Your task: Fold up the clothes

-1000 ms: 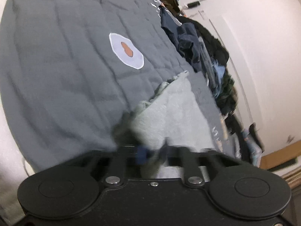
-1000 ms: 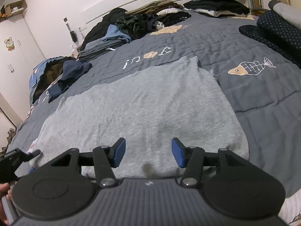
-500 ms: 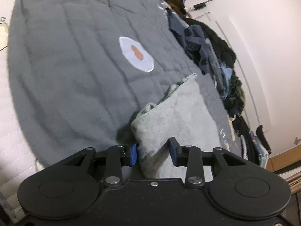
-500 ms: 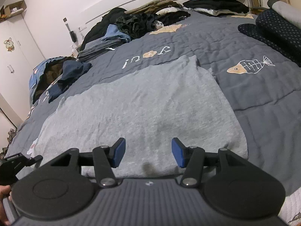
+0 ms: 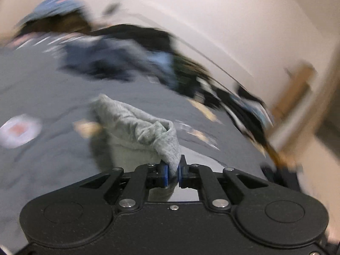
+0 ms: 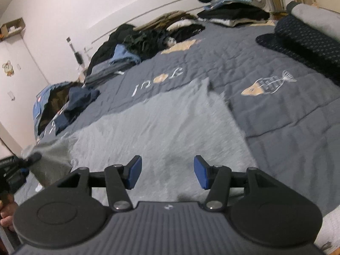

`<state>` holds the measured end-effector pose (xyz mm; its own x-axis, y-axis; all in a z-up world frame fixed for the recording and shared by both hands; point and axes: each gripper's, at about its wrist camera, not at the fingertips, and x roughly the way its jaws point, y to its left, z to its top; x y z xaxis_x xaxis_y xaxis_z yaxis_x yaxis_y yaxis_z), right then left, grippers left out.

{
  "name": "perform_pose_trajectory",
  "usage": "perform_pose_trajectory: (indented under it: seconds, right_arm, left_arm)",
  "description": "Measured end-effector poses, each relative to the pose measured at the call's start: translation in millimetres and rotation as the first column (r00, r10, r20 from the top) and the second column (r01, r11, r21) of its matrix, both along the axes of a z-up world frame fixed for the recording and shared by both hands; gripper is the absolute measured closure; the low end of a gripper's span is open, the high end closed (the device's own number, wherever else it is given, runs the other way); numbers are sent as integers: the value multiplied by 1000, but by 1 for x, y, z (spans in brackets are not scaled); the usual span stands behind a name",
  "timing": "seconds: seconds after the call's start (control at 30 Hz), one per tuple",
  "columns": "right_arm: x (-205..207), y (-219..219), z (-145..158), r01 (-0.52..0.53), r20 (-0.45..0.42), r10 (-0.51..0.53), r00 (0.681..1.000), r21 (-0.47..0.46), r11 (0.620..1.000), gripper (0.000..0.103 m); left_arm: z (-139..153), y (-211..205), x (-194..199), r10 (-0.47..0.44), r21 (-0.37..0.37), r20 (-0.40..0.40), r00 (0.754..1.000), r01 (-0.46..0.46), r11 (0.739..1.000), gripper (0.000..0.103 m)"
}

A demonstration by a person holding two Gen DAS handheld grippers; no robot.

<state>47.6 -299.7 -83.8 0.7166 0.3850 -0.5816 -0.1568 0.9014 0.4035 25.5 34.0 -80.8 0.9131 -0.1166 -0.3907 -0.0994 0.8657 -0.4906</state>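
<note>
left gripper [image 5: 173,172]: closing, pads pinching lifted corner of grey garment [image 6: 165,127] | right gripper [image 6: 166,172]: jaws apart, empty, over near hem | garment: flat on quilt [image 6: 286,110], long axis leftward toward left gripper

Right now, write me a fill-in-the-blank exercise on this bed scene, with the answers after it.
1. The left hand-held gripper pinches a corner of the ___ garment.
2. The right hand-held gripper hangs over that garment with its jaws ___.
3. The quilt bears a stitched ___ skeleton to the right of the garment.
4. Along the wall lies a row of ___ clothes.

Answers: grey; open; fish; unfolded
</note>
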Motion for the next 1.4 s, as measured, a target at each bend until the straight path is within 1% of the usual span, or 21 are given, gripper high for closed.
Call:
perform_pose_trajectory:
  seconds: [0.07,0.17,0.2,0.23,0.27,0.33,0.37,0.4,0.5,0.57,0.6,0.63,0.67,0.7,0.8,0.87,0.93,1.0,1.17,1.27,1.4]
  right_arm:
    - [1,-13,-2,36,-11,-36,999,14,999,50]
    - [4,-35,-7,95,-43,-93,995,50,994,50]
    - [6,-43,-9,116,-57,-112,992,65,991,50]
    - [7,-49,-11,131,-71,-125,990,82,988,50]
    - [8,-55,-13,143,-84,-135,987,99,985,50]
    - [10,-65,-17,164,-104,-152,983,125,978,50]
    - [10,-68,-18,170,-106,-157,982,126,977,50]
    - [9,-70,-19,173,-105,-161,981,125,977,50]
    - [7,-76,-20,169,-102,-155,983,145,975,50]
    - [7,-78,-22,150,-104,-134,986,170,974,49]
    - [7,-79,-23,140,-105,-122,987,184,973,49]
    - [7,-78,-24,122,-107,-102,989,200,972,49]
    - [7,-76,-25,104,-110,-82,991,218,970,49]
    - [7,-73,-26,89,-113,-63,992,235,968,49]
    - [9,-59,-29,19,-107,10,994,270,963,47]
    - [8,-46,-29,-17,-87,40,995,251,968,46]
    - [7,-30,-27,-54,-56,66,996,197,979,46]
    - [7,-17,-26,-89,-30,95,995,158,983,45]
    - [10,9,-26,-154,2,155,988,132,979,41]
    - [18,21,-31,-138,-3,139,990,98,986,40]
    - [29,30,-42,-82,-52,87,995,84,993,40]
  left_arm:
    - [9,-42,14,-109,42,19,994,108,993,95]
    - [7,-108,30,-272,97,-8,962,271,958,95]
    - [0,-128,36,-312,127,-36,950,314,941,95]
    - [-12,-146,41,-351,167,-86,932,361,918,95]
    - [-24,-164,47,-387,205,-138,912,408,889,95]
    - [-50,-190,52,-412,283,-248,877,472,835,93]
    - [-59,-196,50,-414,308,-267,870,484,819,92]
    - [-63,-196,46,-410,320,-266,873,481,816,87]
    - [-59,-182,38,-444,261,-241,863,498,827,74]
    - [-50,-171,29,-466,248,-210,859,508,825,61]
    - [-42,-164,28,-476,248,-188,859,510,823,51]
    - [-33,-158,27,-486,247,-165,858,513,822,50]
    - [-29,-151,23,-483,237,-136,865,501,832,50]
    - [-22,-142,22,-469,216,-103,877,480,850,50]
    - [-20,-123,25,-423,163,-71,903,429,888,50]
    - [-22,-113,27,-385,133,-71,920,391,910,50]
    - [-27,-105,27,-355,105,-89,931,363,926,50]
    - [-28,-102,29,-339,103,-100,935,349,931,50]
    - [-20,-94,18,-347,108,-72,935,354,929,50]
    - [-19,-87,17,-331,101,-60,942,336,937,50]
    - [-17,-77,18,-305,81,-54,951,308,948,50]
